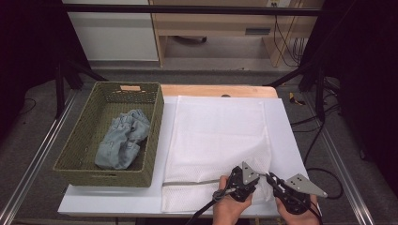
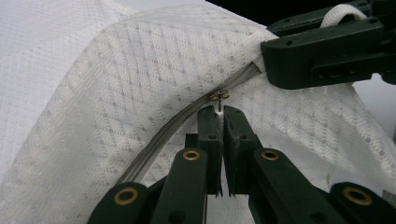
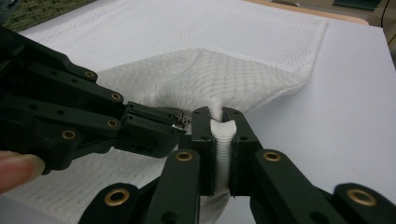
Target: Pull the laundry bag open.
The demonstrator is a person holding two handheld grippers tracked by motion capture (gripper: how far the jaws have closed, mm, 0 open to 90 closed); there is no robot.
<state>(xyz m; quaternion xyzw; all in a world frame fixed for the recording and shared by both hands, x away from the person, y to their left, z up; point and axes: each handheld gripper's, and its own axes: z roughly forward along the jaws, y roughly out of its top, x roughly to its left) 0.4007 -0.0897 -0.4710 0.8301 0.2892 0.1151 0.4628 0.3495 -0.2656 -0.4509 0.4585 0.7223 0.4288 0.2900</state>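
Two grippers work a white mesh laundry bag (image 1: pixel 220 140) lying right of the basket (image 1: pixel 82 145): left gripper (image 2: pixel 219 109) pinches the zipper pull (image 2: pixel 218 96), right gripper (image 3: pixel 223 122) clamps the bag's near corner. The zipper looks closed (opening barely begun); jeans (image 1: pixel 123 138) wait in the basket.

Black tongs (image 1: pixel 266 177), brass rivets, grey 3-cornered plates, black cables

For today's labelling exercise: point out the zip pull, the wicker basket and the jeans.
zip pull (image 2: pixel 219 95), left gripper view, its metal slider.
wicker basket (image 1: pixel 109 178), high view, its near wall.
jeans (image 1: pixel 119 140), high view, middle of the crumpled denim.
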